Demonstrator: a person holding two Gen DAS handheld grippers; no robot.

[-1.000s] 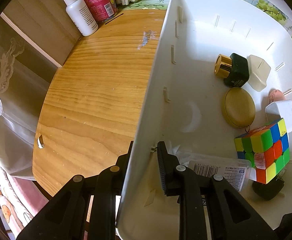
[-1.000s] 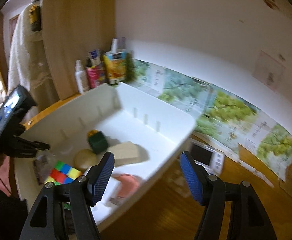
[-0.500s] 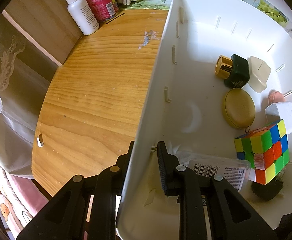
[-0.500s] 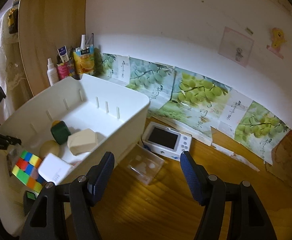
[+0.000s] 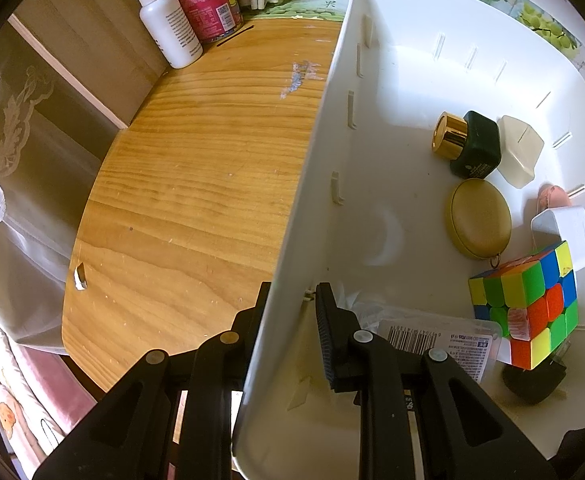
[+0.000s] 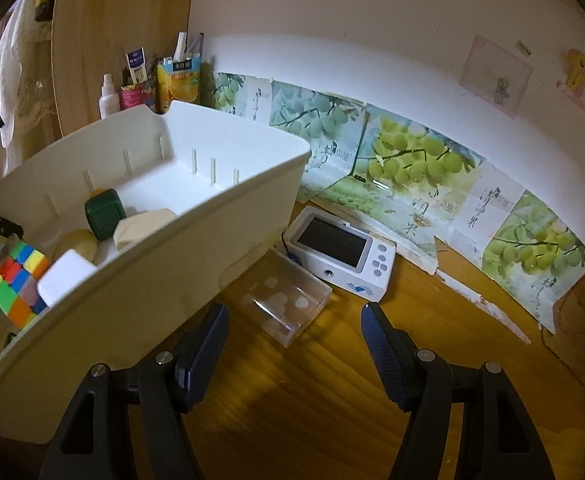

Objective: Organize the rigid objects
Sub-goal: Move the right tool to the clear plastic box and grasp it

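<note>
Left gripper (image 5: 292,300): you have it pinched on the near wall of the white bin (image 5: 316,160), one finger outside, one inside. No change here over the last second; grip and pose match the earlier left-wrist pictures.

Right gripper (image 6: 294,340): fingers spread wide, nothing between them. This is what changed. A second ago its view was filled by the bin's interior; it has since swung off to the bin's outer side and dropped toward the wooden table (image 6: 312,400). In the right-wrist view the bin wall now sits at 9 to 10 o'clock.

Two items remain outside the bin: the clear plastic box (image 6: 288,304) at 12 o'clock, just ahead of your open fingers, and the white handheld device (image 6: 342,252) just beyond it at 1 o'clock, near the grape-print paper (image 6: 404,168) along the wall.

Already in the bin, left-wrist view: colour cube (image 5: 526,304) at 3 o'clock, gold round case (image 5: 478,218), dark green bottle with gold cap (image 5: 468,144), cream block (image 5: 520,156), white box (image 5: 568,236), barcoded packet (image 5: 440,344).

Judgement: most of the sorting is done. The clear box looks like your next pick; its thin, slick walls may slip, so line the pads up squarely.
</note>
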